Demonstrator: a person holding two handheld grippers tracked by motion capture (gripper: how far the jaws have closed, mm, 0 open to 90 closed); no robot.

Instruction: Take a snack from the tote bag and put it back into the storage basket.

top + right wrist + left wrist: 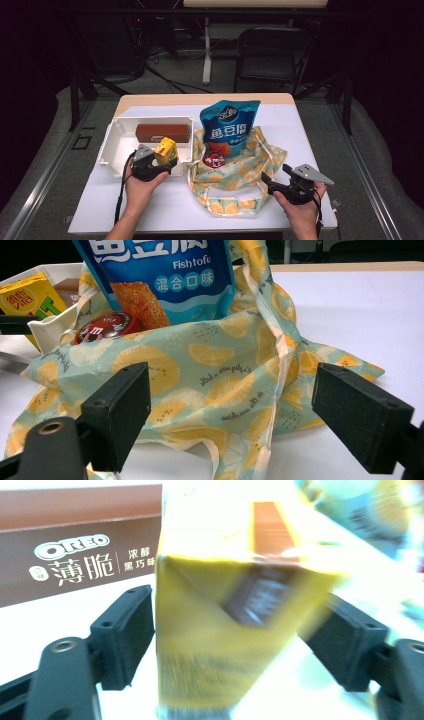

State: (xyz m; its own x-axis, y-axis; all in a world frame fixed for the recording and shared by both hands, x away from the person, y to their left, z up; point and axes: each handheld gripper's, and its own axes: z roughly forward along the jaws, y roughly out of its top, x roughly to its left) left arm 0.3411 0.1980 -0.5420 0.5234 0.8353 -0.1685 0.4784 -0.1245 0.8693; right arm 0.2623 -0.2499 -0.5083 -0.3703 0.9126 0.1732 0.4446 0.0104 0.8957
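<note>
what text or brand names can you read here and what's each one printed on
"OREO", then "薄脆" and "浓醇黑巧味": brown box in the white bin.
"Fishtofu" and "混合口味": blue snack bag standing in the lemon-print cloth bag.
"VITA": yellow drink carton; its other print is blurred.
Red round label: unreadable.

Blurred at the centre of the left gripper view: the yellow carton (235, 625), print unreadable, bottom cut off by the lower edge. Cut off at the top of the right gripper view: the blue snack bag (160, 275), lower part hidden inside the lemon-print cloth bag (210, 385). Too small to read in the high view: the brown box (162, 133) in the white bin (111, 145).
</note>
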